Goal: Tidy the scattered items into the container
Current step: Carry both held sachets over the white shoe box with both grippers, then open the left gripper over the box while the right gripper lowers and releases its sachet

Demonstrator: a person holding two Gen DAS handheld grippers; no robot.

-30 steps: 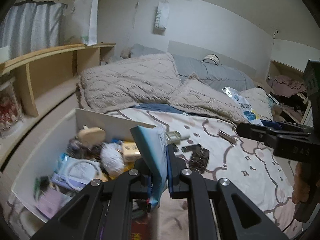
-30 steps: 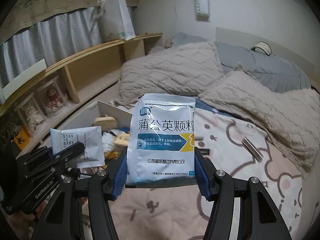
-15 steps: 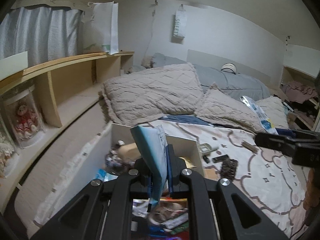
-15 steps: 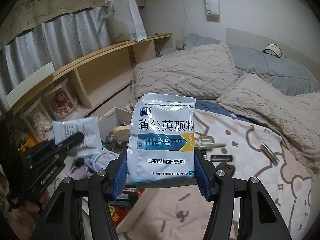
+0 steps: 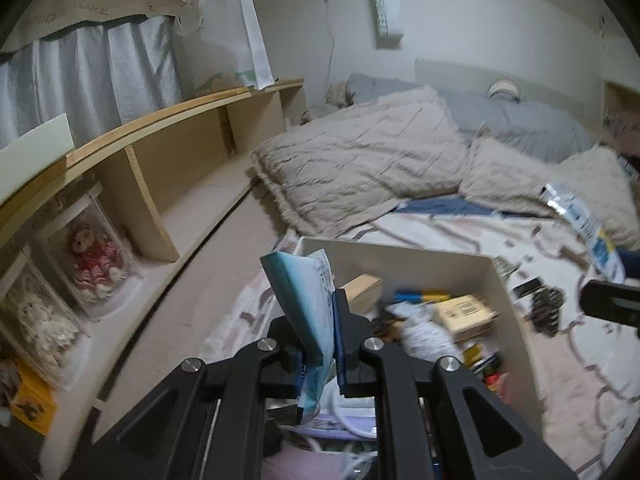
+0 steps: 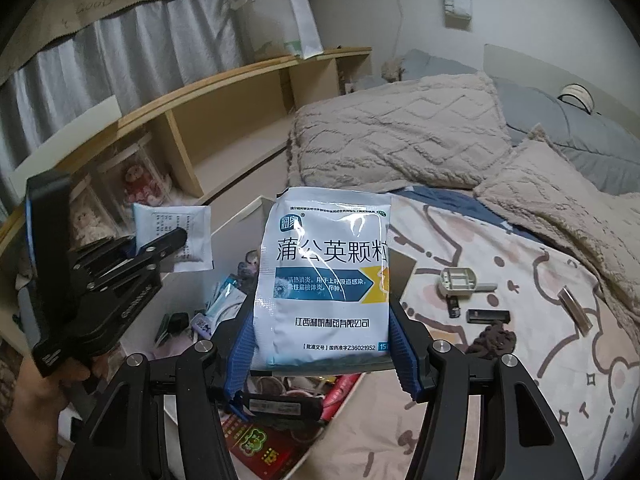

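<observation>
My left gripper (image 5: 318, 344) is shut on a thin white and teal sachet (image 5: 310, 300), held upright over the near left part of the white box (image 5: 400, 250); it also shows in the right wrist view (image 6: 176, 240). My right gripper (image 6: 324, 344) is shut on a large white and blue medicine packet (image 6: 326, 280), held upright above the box's near edge (image 6: 240, 220). The packet shows at the right of the left wrist view (image 5: 584, 226). The box holds several mixed items.
On the bedsheet right of the box lie a grey clip (image 6: 460, 282), a black stick (image 6: 488, 315), a dark scrunchie (image 6: 494, 340) and a metal bar (image 6: 576, 308). Beige pillows (image 5: 360, 160) lie behind. A wooden shelf (image 5: 140, 160) with dolls runs along the left.
Both grippers moved left with their packets, from over the bedsheet to over the box. The box now lies below both. Grips are unchanged.
</observation>
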